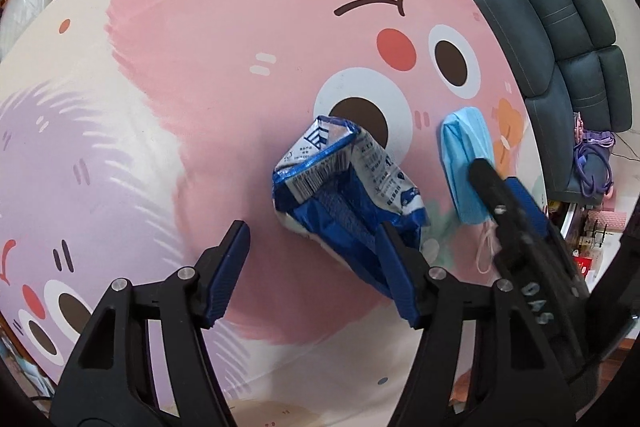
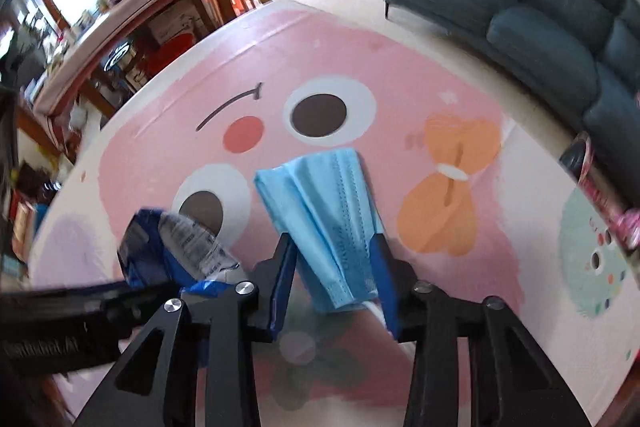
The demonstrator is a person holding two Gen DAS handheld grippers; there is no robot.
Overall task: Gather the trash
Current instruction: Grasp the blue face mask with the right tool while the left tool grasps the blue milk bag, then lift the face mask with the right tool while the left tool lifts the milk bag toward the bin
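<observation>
A crumpled blue and silver snack wrapper [image 1: 344, 183] lies against the right finger of my left gripper [image 1: 316, 239], whose jaws stand wide apart above the pink cartoon floor mat [image 1: 240, 39]. The wrapper also shows at the lower left of the right wrist view [image 2: 176, 247]. My right gripper [image 2: 334, 251] is shut on a folded light blue face mask [image 2: 324, 211], which sticks up between its blue pads. The mask [image 1: 466, 163] and the right gripper's fingers [image 1: 504, 203] also show at the right of the left wrist view.
A dark teal sofa [image 2: 540, 11] runs along the mat's far right edge. A long cluttered table [image 2: 132, 7] and shelves stand at the far left. A pink object [image 2: 592, 183] lies by the sofa. A purple cord [image 1: 592, 163] lies at the right.
</observation>
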